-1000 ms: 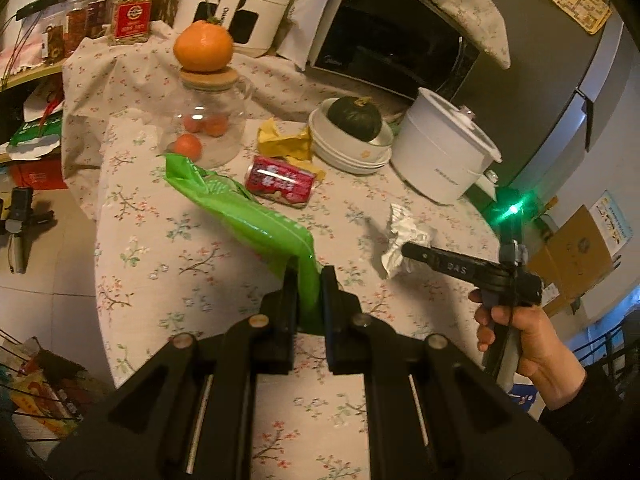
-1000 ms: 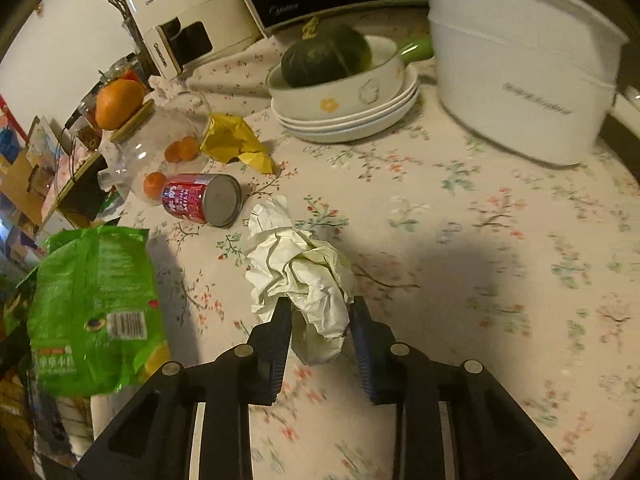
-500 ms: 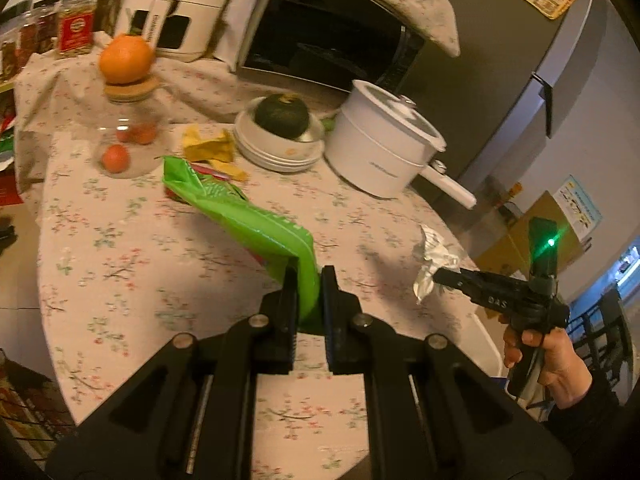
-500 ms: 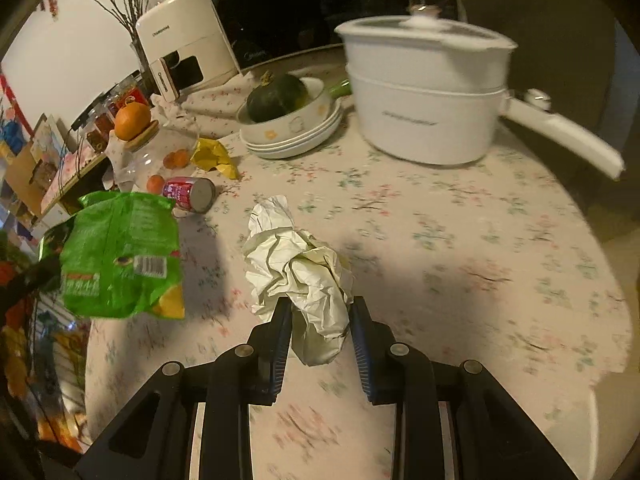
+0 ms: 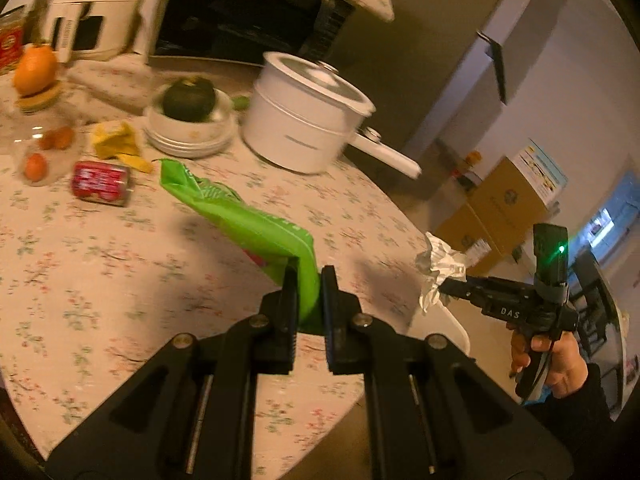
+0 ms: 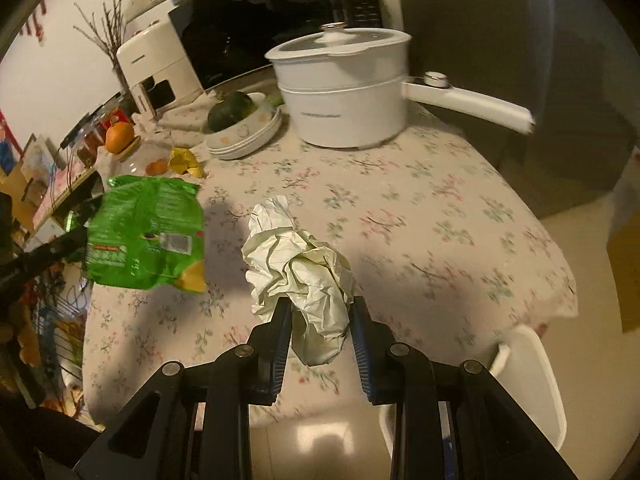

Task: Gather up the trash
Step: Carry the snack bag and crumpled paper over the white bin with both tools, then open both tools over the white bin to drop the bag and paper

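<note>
My left gripper [image 5: 309, 280] is shut on a green snack bag [image 5: 244, 220] and holds it in the air above the floral table [image 5: 100, 264]. The bag also shows at the left of the right wrist view [image 6: 144, 232]. My right gripper [image 6: 320, 320] is shut on a crumpled white paper ball [image 6: 300, 264], held above the table's near edge; in the left wrist view the ball [image 5: 436, 268] hangs past the table's right edge. A red can [image 5: 102, 182] lies on its side and a yellow wrapper [image 5: 118, 146] lies by the plates.
A white pot with a long handle [image 6: 344, 92], stacked plates holding a dark squash [image 6: 240, 128], and a glass jar with an orange on top [image 5: 36, 120] stand at the back. A white bin [image 6: 528, 384] sits on the floor below the table's near-right edge.
Both grippers have pulled back and up from the table with their loads. The paper ball has moved from over the table toward and past its right edge, and the white bin has come into view.
</note>
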Available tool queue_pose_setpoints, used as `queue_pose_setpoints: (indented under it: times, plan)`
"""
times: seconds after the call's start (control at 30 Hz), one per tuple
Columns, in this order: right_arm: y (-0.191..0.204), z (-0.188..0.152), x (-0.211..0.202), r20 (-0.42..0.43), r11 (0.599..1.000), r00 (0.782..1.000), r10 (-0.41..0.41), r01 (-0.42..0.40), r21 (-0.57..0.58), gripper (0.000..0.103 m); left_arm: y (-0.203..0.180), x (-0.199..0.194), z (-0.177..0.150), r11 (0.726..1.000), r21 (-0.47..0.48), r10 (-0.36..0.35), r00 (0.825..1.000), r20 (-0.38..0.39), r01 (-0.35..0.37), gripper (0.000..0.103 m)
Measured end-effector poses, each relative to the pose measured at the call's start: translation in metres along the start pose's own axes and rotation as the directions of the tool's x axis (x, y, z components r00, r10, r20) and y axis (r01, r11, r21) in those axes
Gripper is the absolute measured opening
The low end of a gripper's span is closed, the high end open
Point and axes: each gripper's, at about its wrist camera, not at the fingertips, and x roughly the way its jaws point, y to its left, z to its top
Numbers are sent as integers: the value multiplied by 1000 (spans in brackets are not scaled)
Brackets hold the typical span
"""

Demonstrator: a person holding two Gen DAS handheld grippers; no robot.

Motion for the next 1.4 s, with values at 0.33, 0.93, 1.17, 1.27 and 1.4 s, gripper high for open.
queue_pose_setpoints:
  times: [0.33,0.93,1.17,1.27,1.4]
  plan:
    - [-58,-26,-30,-21,995,998,-65,67,79,30,-82,33,-17,971,165,-162,983,-84,174,12]
    - [-163,-91,-71,-69,952,984,-162,174,250,31,-210,114,-76,851,393,-238,923,-303,348,12]
    - [-188,-105,-68,-109,935,978,-178,203,293,31,-224,150,-94,823,463,-179,924,-338,328,12]
    - [-193,-109,-65,-126,932,976,-179,209,297,31,-218,174,-102,833,469,-122,925,-361,293,12]
    - [-194,-113,-62,-143,930,973,-183,219,297,31,-210,193,-113,840,488,-47,928,-369,237,12]
